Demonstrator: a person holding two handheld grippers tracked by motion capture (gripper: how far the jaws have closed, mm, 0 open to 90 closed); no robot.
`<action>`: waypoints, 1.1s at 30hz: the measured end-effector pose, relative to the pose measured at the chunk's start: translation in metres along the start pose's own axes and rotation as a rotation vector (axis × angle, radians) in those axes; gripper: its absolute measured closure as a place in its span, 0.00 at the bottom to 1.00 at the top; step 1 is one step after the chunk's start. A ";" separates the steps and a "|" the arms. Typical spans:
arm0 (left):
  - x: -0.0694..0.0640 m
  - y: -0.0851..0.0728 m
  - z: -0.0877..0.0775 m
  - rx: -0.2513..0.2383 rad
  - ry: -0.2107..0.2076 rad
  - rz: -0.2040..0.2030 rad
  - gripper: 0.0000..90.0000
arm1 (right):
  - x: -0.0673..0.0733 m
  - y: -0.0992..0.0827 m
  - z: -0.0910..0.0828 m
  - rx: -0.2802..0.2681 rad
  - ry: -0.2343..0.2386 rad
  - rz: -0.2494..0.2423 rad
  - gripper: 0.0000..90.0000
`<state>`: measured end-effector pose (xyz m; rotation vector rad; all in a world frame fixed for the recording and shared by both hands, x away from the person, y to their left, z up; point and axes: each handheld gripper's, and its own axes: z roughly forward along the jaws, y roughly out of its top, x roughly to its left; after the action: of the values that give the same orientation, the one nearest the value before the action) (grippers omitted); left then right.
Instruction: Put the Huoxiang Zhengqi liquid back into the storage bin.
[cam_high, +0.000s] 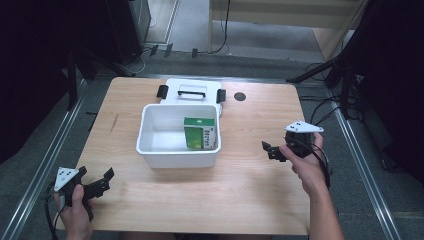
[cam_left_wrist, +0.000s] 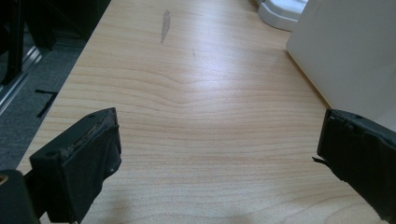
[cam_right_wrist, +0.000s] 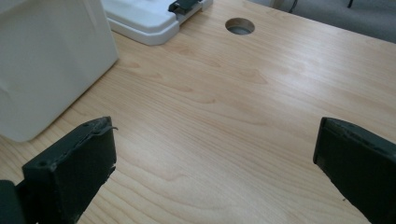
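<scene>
We see one white box (cam_high: 178, 157) holding one green carton (cam_high: 199, 132), and one lid (cam_high: 192, 91) behind it. Our left gripper (cam_high: 95, 181) and right gripper (cam_high: 268, 150) both gape wide, empty, above the bench (cam_high: 240, 190).

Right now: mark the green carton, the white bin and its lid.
green carton (cam_high: 200, 133), high view, on its front face.
white bin (cam_high: 178, 158), high view, on its near outer wall.
lid (cam_high: 192, 91), high view, on its black handle.
</scene>
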<state>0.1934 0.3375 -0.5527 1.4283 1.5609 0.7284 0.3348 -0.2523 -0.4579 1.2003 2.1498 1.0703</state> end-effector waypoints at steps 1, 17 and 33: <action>0.000 0.000 0.000 0.000 0.000 0.000 0.00 | -0.001 -0.004 -0.001 -0.003 -0.004 0.004 0.00; 0.000 0.000 0.000 -0.001 0.001 0.000 0.00 | -0.011 -0.061 -0.012 -0.037 -0.065 0.085 0.00; -0.001 0.000 0.000 -0.001 0.003 0.002 0.00 | -0.019 -0.123 -0.033 -0.060 -0.093 0.177 0.00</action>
<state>0.1933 0.3369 -0.5526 1.4286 1.5614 0.7327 0.2599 -0.3212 -0.5363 1.4041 1.9566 1.1199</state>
